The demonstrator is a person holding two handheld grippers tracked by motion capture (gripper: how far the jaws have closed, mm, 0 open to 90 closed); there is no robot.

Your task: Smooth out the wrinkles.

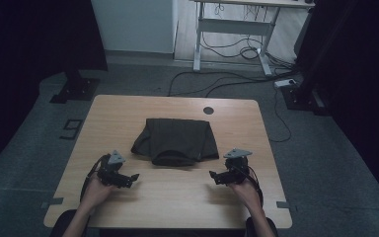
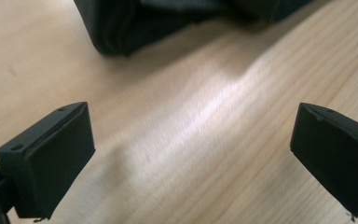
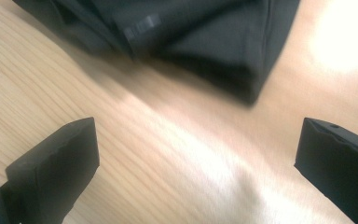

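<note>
Both black hand-held grippers, left gripper [image 1: 128, 178] and right gripper [image 1: 216, 176], are hovering with jaws spread apart above the grainy pale wooden table [image 1: 177, 197], near the folded dark fabric garment [image 1: 175, 140].

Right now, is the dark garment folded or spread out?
Folded: the dark garment lies as a compact bundle on the table, with layered edges stacked at its corner.

Black grippers [image 1: 128, 178], seemingly bare forearms

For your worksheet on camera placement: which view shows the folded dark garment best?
The high view: the whole folded dark garment lies on the table, every edge visible. The left gripper view catches one near corner; the right gripper view shows its near folded edge and a corner, slightly blurred.
</note>
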